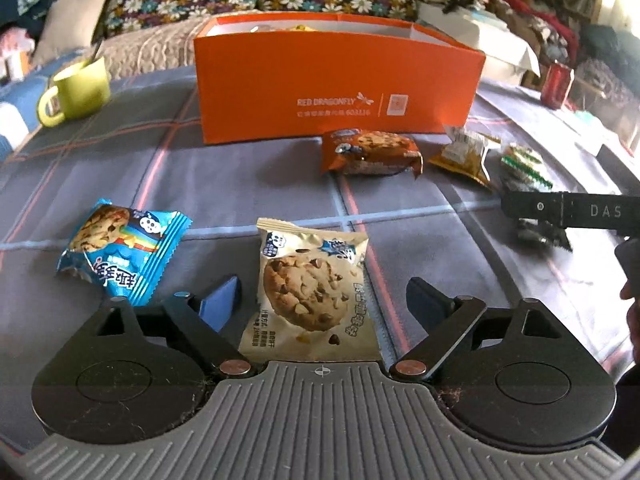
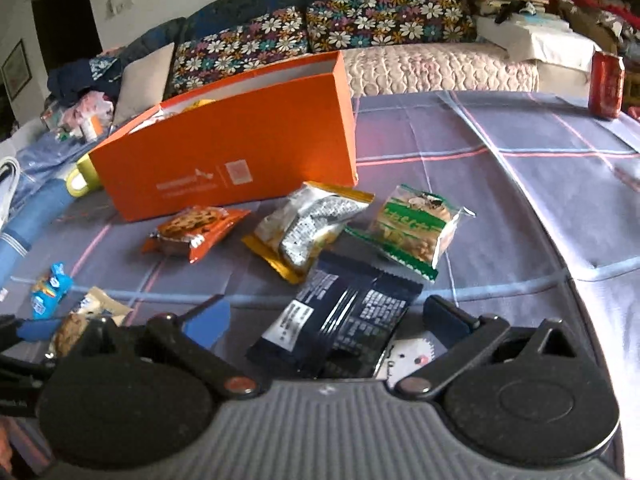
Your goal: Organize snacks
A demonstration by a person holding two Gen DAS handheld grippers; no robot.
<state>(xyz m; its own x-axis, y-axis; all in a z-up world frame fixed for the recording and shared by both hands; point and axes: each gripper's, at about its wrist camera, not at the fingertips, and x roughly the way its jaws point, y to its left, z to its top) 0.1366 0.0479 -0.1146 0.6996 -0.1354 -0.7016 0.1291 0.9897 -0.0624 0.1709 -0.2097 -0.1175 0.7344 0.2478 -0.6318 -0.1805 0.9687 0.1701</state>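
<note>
- Checked grey-blue cloth with pink and pale blue lines covers the counter (image 1: 120, 152), and on it we see the snacks spread out in front of an orange box (image 1: 340, 92).
- We see the cream cookie packet (image 1: 312, 292) lying flat on the cloth between the two fingers of the left hand-held gripper (image 1: 320, 304); the jaws stand wide apart and neither blue pad touches the wrapper.
- We find a blue cookie packet (image 1: 120, 252) just to the left of it, apart from the gripper.
- Nearer the box lie an orange cookie packet (image 1: 372, 152), a yellow-and-silver packet (image 1: 464, 152) and a green-and-white biscuit packet (image 2: 416, 228), side by side.
- We see a dark navy packet (image 2: 344, 324), printed side up, lying between the fingers of the right hand-held gripper (image 2: 324, 320); its jaws are spread and we see no pad pressing on it. A small white wrapper (image 2: 412, 356) peeks out beneath its near end.
- The orange box stands open-topped, white inside. Over its rim we make out something yellow and a bit of wrapper, but we cannot tell which snacks these are.
- A lime-green mug (image 1: 76, 92) with a utensil standing in it sits to the left of the box; we cannot see its contents.
- A red can (image 2: 606, 84) stands upright at the far right edge.
- Behind the counter we see a sofa with floral cushions (image 2: 320, 28).
</note>
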